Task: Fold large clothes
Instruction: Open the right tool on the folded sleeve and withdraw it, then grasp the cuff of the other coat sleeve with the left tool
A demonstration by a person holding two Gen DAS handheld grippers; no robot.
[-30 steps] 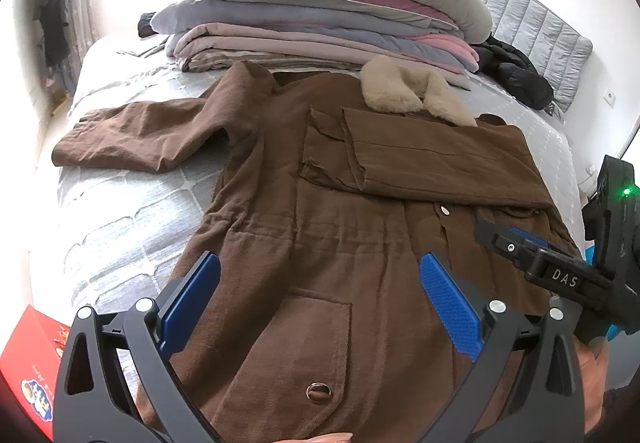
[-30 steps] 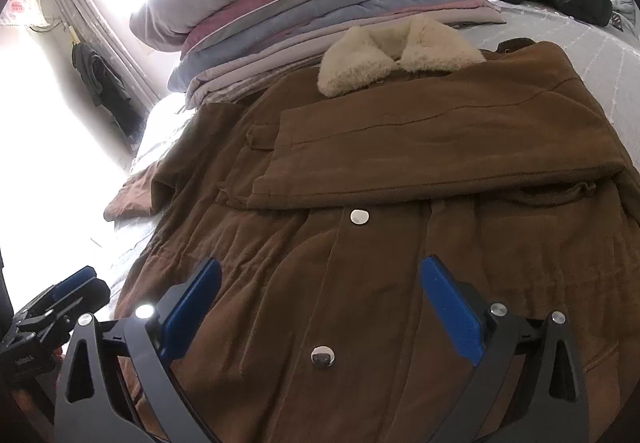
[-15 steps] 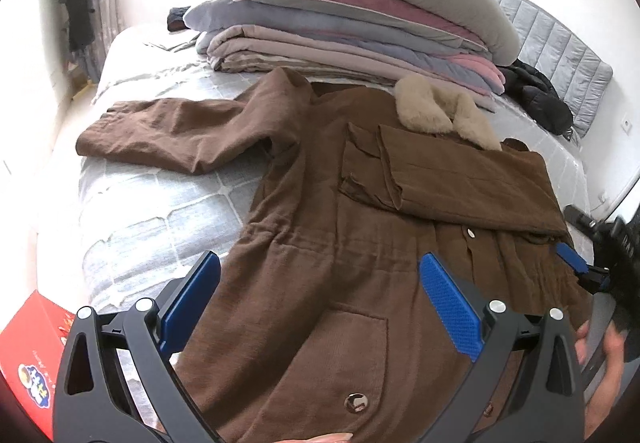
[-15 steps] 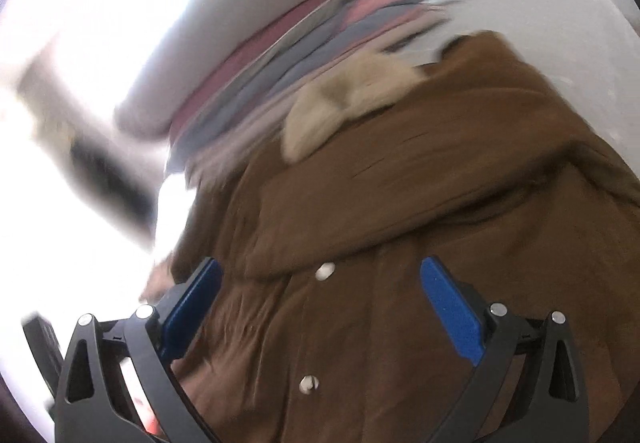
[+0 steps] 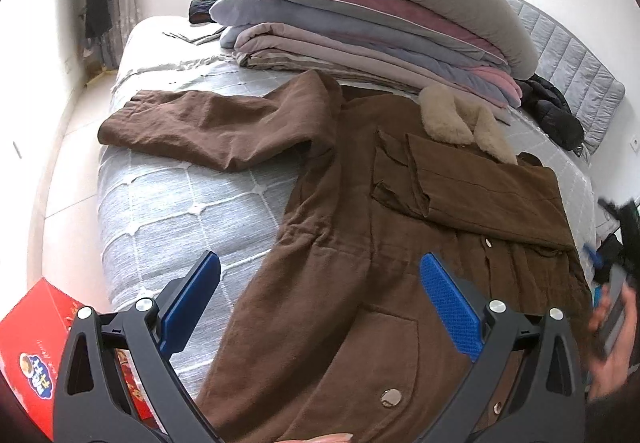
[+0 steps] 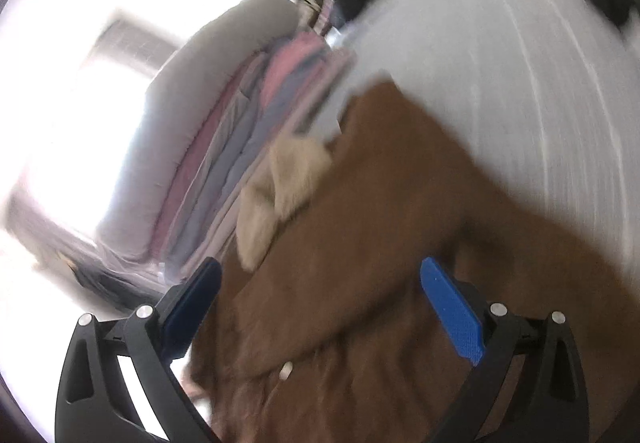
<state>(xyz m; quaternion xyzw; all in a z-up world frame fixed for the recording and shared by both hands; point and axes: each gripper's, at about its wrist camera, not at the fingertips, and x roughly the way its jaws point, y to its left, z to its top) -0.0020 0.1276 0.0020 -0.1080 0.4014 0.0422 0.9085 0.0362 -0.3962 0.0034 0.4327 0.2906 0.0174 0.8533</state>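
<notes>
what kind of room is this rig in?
Most likely a home bedroom: the brown fleece-collared coat lies on a grey quilted bed, folded duvets and blankets stacked behind it, grey padded headboard beyond.

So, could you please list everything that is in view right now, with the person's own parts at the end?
coat: one, brown, spread on the bed, one sleeve folded across the chest, the other stretched out sideways
fur collar: one, beige, at the coat's top
bed: one, grey quilted cover, under the coat
stack of folded bedding: one, grey, pink and lilac, behind the coat
dark jacket: one, black, beside the stack
red box: one, on the floor by the bed
left tongs: open, above the coat's hem
right tongs: open, above the coat, view blurred
</notes>
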